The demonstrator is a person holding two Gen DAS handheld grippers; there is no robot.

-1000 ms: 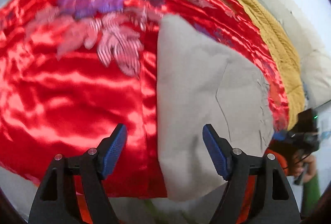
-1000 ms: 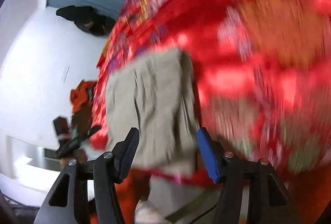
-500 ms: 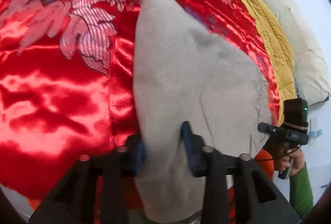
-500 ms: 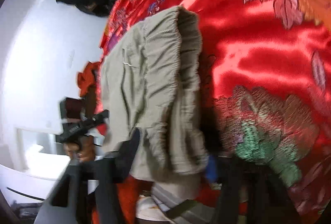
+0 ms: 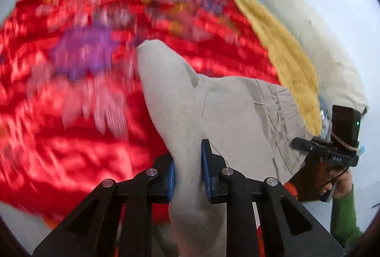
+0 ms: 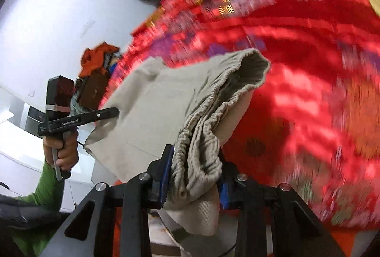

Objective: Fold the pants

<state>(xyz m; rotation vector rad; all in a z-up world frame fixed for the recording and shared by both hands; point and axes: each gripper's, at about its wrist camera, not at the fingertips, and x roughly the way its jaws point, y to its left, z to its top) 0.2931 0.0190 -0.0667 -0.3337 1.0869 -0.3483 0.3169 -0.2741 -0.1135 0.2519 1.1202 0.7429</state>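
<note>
Pinching the beige pants (image 5: pixel 237 114) above the red satin bedspread (image 5: pixel 71 138), the left gripper (image 5: pixel 187 176) tightens on a leg fold, the right gripper (image 6: pixel 193 176) on the bunched waistband (image 6: pixel 213 114); slack layers may slip out, spoiling the fold.

red satin bedspread (image 5: pixel 71 138) | yellow blanket (image 5: pixel 285 55) | orange clothes (image 6: pixel 95 60)

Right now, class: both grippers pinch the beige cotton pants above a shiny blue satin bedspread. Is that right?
Not quite. The satin bedspread is red, not blue, as the left wrist view shows. The left gripper and right gripper, jaws closing, do pinch the beige pants.
</note>
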